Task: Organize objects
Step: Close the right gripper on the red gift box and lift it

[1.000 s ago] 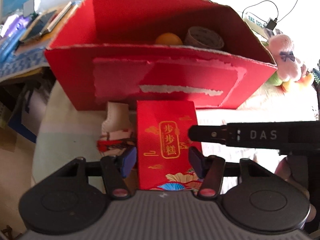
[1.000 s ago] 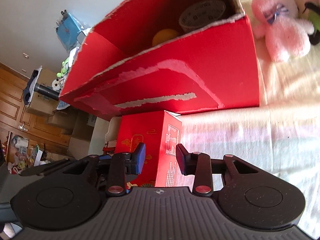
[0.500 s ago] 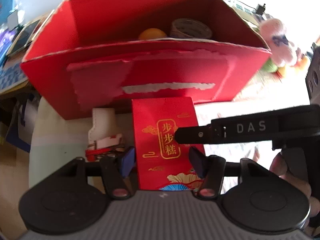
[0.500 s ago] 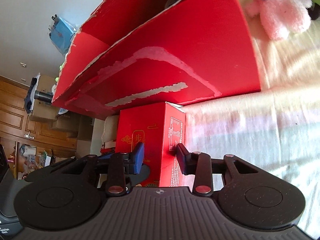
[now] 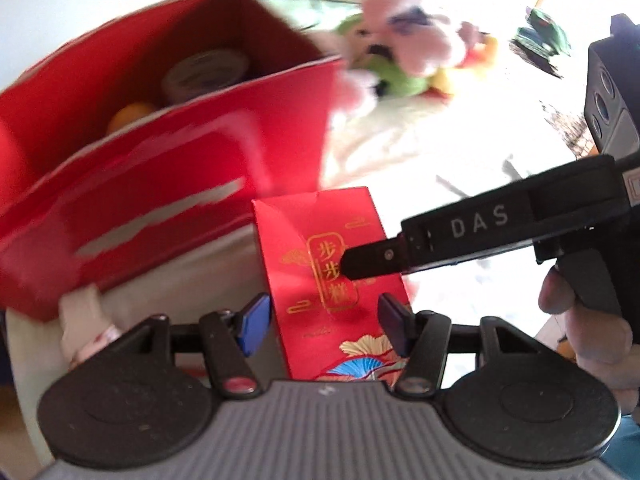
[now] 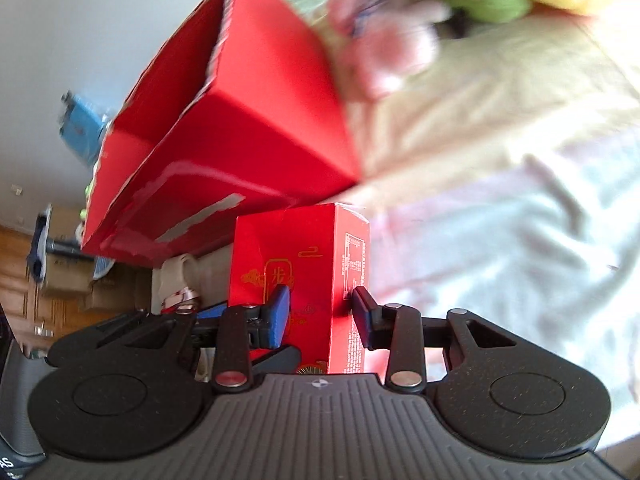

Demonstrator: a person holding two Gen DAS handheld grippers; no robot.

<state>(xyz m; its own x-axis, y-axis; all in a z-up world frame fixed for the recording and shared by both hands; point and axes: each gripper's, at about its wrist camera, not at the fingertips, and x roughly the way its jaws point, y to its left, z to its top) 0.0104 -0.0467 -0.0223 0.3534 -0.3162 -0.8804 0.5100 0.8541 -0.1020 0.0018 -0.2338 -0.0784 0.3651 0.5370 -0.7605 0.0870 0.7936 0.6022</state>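
the small red carton (image 5: 332, 276) stands upright on the pale cloth, just in front of the big red box (image 5: 168, 148), which already holds an orange (image 5: 130, 116) and a roll of tape (image 5: 206, 72). the right claw (image 6: 320, 312) grips the carton across one corner, one finger on the front, one on the printed side. the left claw (image 5: 324, 324) straddles it with fingers spread, the blue pad clear of the carton's edge (contact on the dark pad's side is hard to judge). to do the lift well, keep the carton upright, raise it above the box's torn front wall, then lower it into the free space beside the orange. the corner grip may let it twist, so move slowly.
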